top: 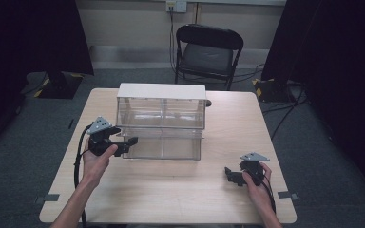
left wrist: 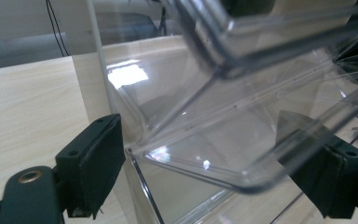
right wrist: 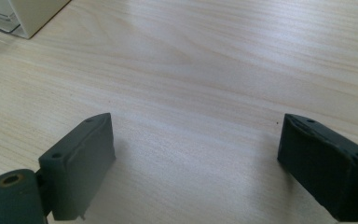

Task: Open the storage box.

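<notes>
Two forearms come in over the near edge of a pale wooden table (top: 180, 190), each hand holding a black gripper with a grey plate on top. On the person's left, the left gripper (top: 129, 142) is held at the lower left corner of a clear plastic drawer box (top: 161, 121); in the left gripper view its jaws stand wide apart with the rounded corner of a clear drawer (left wrist: 242, 154) between them, and I cannot tell whether either pad touches the plastic. That drawer sits pulled out and tilted from the box front. The box has a white top (top: 161, 90) and stands toward the far middle of the table, with two rows of clear compartments showing. On the right, the right gripper (top: 229, 175) rests low near the table's front right corner, well apart from the box, jaws spread wide over bare wood grain with nothing between them. A cable (top: 78, 161) trails from the left gripper down past the table edge. Beyond the table stands a black folding chair (top: 208, 52) against a light wall, with a socket above it and wires running down. Grey carpet (top: 28, 137) covers the floor, and dark curtains (top: 28, 33) hang at both sides.
</notes>
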A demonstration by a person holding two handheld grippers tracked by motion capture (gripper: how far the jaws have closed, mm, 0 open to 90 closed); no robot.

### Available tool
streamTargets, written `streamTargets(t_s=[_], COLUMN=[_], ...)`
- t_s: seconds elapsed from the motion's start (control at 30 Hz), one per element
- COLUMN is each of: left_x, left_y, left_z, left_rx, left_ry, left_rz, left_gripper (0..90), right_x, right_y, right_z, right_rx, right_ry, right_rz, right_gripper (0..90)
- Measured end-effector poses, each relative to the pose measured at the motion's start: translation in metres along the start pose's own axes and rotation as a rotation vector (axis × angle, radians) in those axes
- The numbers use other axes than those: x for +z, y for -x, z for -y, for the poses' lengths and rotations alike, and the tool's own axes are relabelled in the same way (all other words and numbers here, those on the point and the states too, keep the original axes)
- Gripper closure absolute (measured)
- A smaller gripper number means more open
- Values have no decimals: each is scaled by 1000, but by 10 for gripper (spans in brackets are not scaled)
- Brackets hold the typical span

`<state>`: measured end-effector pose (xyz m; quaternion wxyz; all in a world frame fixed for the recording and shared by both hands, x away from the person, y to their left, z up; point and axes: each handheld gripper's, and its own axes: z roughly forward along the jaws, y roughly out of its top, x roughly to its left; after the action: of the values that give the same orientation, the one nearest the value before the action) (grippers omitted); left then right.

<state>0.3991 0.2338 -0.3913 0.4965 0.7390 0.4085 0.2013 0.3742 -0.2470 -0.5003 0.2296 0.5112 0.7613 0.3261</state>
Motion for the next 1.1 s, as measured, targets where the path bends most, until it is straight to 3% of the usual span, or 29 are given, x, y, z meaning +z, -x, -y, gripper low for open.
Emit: streamTargets(t_s=[0.6,0.77,0.9,1.1], left_x=[5,7,6,5], left_y=[-1,-1,0,0], left_z=[-7,-5,-7,-8], left_rx=[-16,-61,-25,-35], left_ry=[-5,12,0,3], left_rz=[22,36,12,18], left_gripper=[120,108,108,108], right_x=[0,0,0,0], right_y=[0,0,0,0], right_z=[0,0,0,0], right_rx=[-1,0,-1,0], right_ry=[1,0,0,0], right_rz=[0,1,0,1], right_gripper=[102,102,102,102])
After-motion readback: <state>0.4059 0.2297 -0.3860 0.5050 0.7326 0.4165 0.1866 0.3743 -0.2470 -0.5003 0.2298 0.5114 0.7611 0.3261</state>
